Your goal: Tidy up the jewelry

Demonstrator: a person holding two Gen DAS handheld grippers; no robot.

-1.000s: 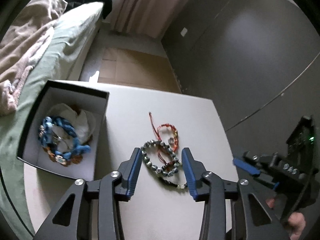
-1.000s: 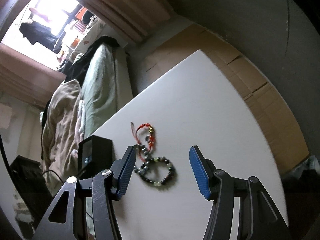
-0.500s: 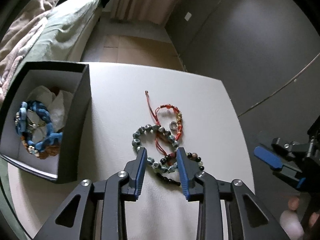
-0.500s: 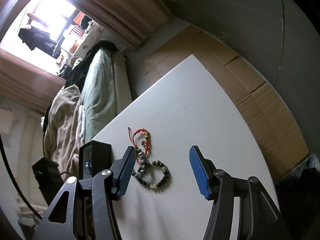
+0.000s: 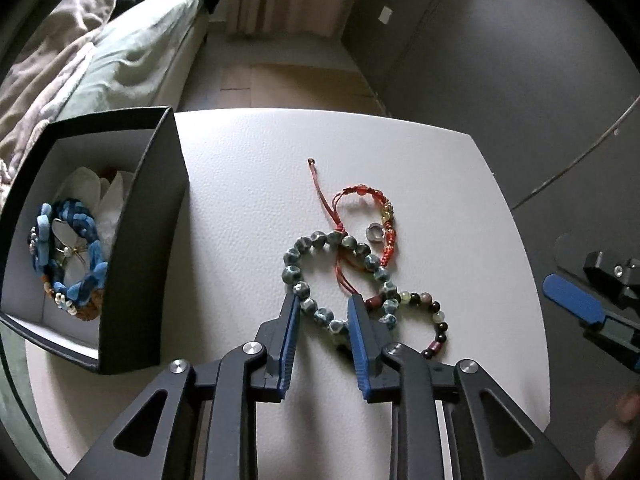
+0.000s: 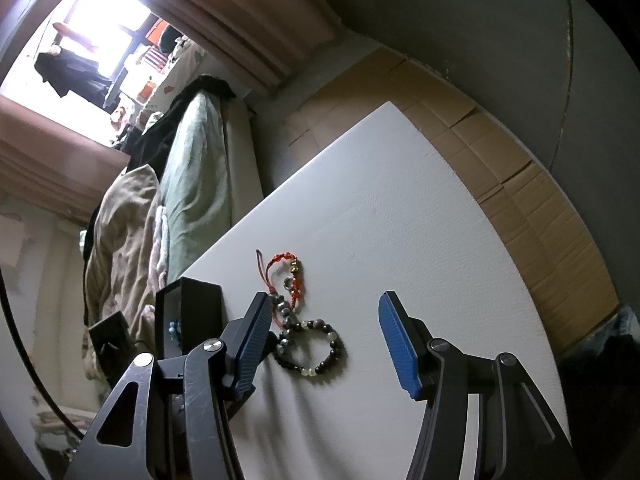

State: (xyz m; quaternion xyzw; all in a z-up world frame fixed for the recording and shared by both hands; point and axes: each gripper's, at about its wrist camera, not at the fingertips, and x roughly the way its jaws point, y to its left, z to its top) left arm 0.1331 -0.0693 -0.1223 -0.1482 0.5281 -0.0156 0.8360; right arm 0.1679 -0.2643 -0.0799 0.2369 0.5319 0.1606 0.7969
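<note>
Your left gripper was closing around the near arc of the grey-green bead bracelet, beads between its blue pads but not yet squeezed. The dark bead bracelet and red cord bracelet lay just beyond, the black box to its left. Your right gripper hung spread, empty

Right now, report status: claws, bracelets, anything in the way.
Left claw closing around grey-blue bead bracelet. Right claw open, empty. Red cord bracelet and dark bead bracelet tangled with it; may drag along.
</note>
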